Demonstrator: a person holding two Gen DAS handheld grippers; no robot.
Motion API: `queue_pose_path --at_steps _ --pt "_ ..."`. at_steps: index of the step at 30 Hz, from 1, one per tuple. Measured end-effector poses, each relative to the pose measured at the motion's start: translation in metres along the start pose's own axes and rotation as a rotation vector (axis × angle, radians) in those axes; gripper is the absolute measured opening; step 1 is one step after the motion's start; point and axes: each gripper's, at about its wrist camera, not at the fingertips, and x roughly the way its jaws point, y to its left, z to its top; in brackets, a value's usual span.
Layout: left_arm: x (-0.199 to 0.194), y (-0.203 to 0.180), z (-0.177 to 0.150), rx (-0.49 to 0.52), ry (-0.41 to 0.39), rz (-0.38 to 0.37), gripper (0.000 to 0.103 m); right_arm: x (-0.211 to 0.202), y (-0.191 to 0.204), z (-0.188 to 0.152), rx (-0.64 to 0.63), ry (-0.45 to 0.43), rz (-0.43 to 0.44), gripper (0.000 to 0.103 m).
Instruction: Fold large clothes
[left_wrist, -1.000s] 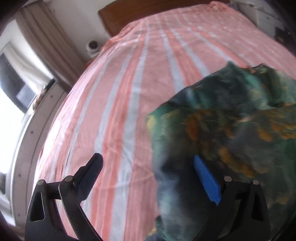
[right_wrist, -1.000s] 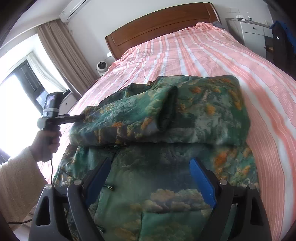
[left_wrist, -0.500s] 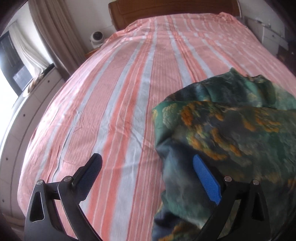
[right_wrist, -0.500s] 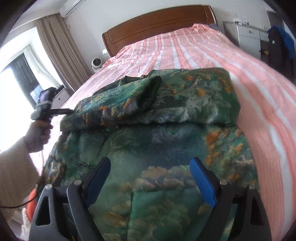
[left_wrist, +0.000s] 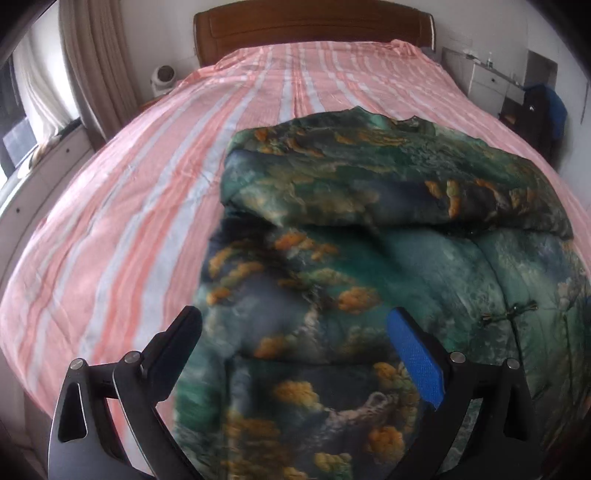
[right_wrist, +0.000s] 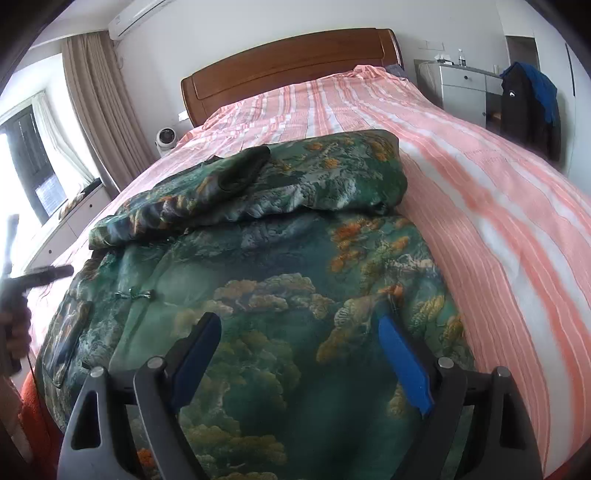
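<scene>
two grippers are yours here, and both stand wide apart with nothing clamped. your left gripper (left_wrist: 295, 347) and your right gripper (right_wrist: 295, 345) hang above the green printed garment (right_wrist: 280, 280), fabric showing between the blue pads (right_wrist: 406, 365) but untouched. the garment lies on the pink striped bed (right_wrist: 498, 206), its upper part folded down over the lower, a knot fastening (right_wrist: 135, 294) showing near its middle. your left hand (right_wrist: 13, 330) grips its handle at the bed's edge. no writing or label can be read anywhere.
</scene>
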Motion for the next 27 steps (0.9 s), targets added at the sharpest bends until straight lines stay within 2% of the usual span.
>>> queue_pose_path --at_steps 3,8,11,14,19,27 --pt "0.02 -0.012 -0.01 -0.05 0.05 -0.026 0.101 0.001 0.0 -0.003 -0.013 0.008 -0.002 0.087" --pt "0.039 -0.029 -0.015 -0.004 0.07 0.004 0.103 0.003 0.0 -0.011 -0.036 0.023 -0.003 0.087" --pt "0.045 -0.025 -0.012 -0.03 0.093 -0.015 0.103 0.005 0.0 -0.014 -0.035 0.03 -0.004 0.088" --pt "0.045 -0.024 -0.013 -0.035 0.085 -0.018 0.103 0.008 0.001 -0.014 -0.032 0.034 -0.002 0.091" --pt "0.044 -0.031 -0.018 -0.012 0.061 0.021 0.103 0.011 0.005 -0.015 -0.046 0.036 -0.006 0.093" --pt "0.042 -0.031 -0.019 -0.015 0.073 0.022 0.103 0.013 0.006 -0.015 -0.051 0.039 -0.005 0.095"
